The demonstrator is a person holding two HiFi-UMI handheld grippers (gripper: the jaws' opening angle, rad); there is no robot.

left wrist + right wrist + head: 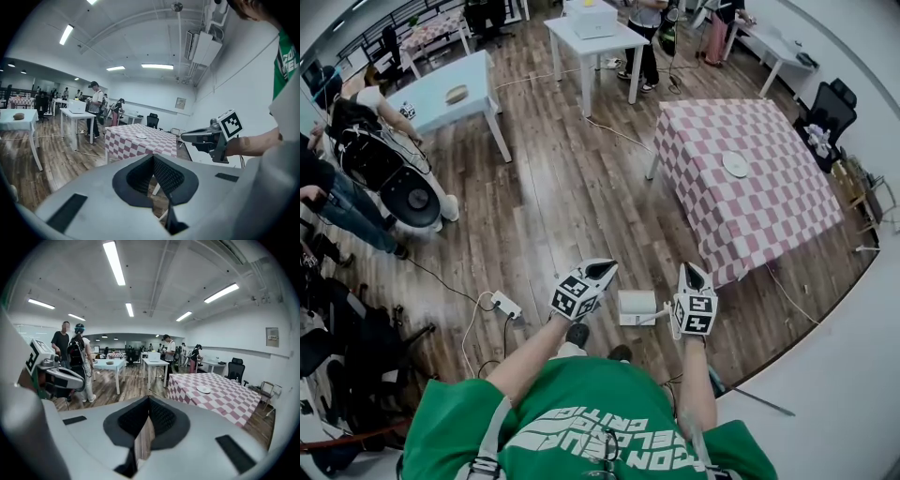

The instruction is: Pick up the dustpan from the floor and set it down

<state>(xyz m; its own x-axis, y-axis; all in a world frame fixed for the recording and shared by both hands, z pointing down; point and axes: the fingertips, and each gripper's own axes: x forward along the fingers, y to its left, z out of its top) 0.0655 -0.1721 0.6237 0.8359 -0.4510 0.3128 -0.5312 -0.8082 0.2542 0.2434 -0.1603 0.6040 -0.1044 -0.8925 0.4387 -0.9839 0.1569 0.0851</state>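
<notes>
over floor [553,206] | left hand-held gripper [153,161] closed, empty | right hand-held gripper [149,401] closed, seemingly empty

Two grippers show, the left gripper [603,271] and the right gripper [690,273]. One white dustpan [637,307] and one power strip [506,304] are on the floor [562,187]. One red-checked counter [769,197] carries one plate [735,164]; one pale blue counter [427,105] carries one bowl [457,94]. One black office chair [836,101] stands by.

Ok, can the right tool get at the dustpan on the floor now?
Probably yes. The dustpan lies in the open near the right tool, nothing over it. The tool's jaws are shut and aimed across the room, so it must dip and open first.
</notes>
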